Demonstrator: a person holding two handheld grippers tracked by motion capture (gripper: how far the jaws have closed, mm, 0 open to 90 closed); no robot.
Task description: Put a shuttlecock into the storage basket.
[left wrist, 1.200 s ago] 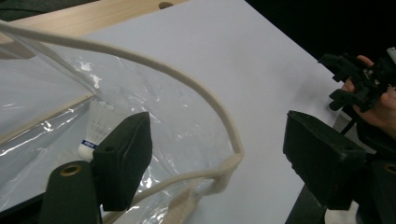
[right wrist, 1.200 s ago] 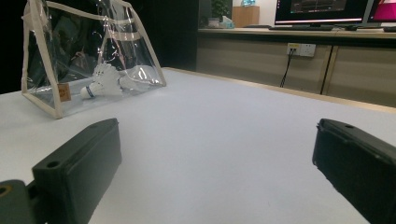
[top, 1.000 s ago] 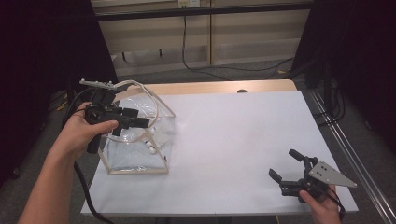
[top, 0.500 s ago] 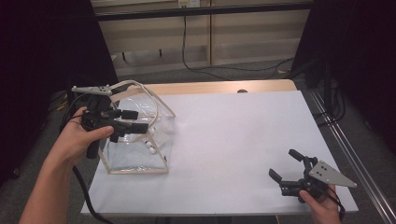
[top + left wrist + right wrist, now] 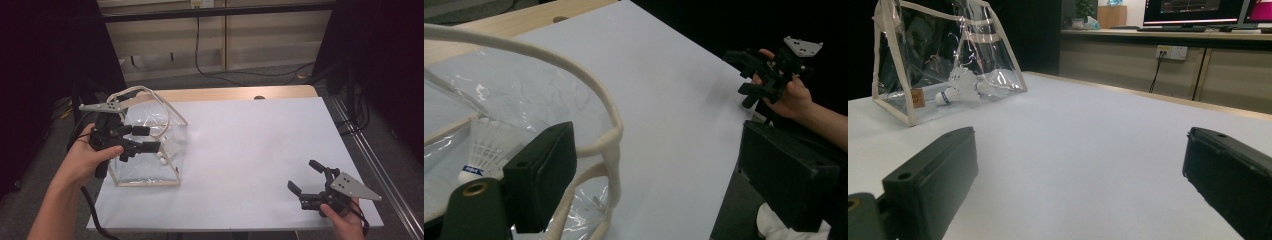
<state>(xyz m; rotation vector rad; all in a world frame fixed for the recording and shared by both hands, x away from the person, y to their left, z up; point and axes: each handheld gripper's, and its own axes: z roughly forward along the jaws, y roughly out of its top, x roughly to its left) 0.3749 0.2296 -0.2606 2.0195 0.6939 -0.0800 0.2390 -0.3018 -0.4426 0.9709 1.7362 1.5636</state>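
Our left gripper (image 5: pixel 145 139), jaws spread with nothing pinched, hangs over the clear bag (image 5: pixel 150 165) at the table's (image 5: pixel 260 135) left edge, shuttlecocks (image 5: pixel 955 90) lying inside, while our right gripper (image 5: pixel 307 180) rests spread, well apart.

My left hand-held gripper (image 5: pixel 142 139) was black with a grey plate. The bag (image 5: pixel 150 167) at nine o'clock was clear with cream trim and cream handles (image 5: pixel 594 85). Its shuttlecock (image 5: pixel 481 150) was white with a blue band. The surface (image 5: pixel 250 150) was white.

A clear plastic bag with cream trim and rope handles (image 5: pixel 150 145) stands upright at the table's nine o'clock, holding white feathered shuttlecocks (image 5: pixel 955 89).
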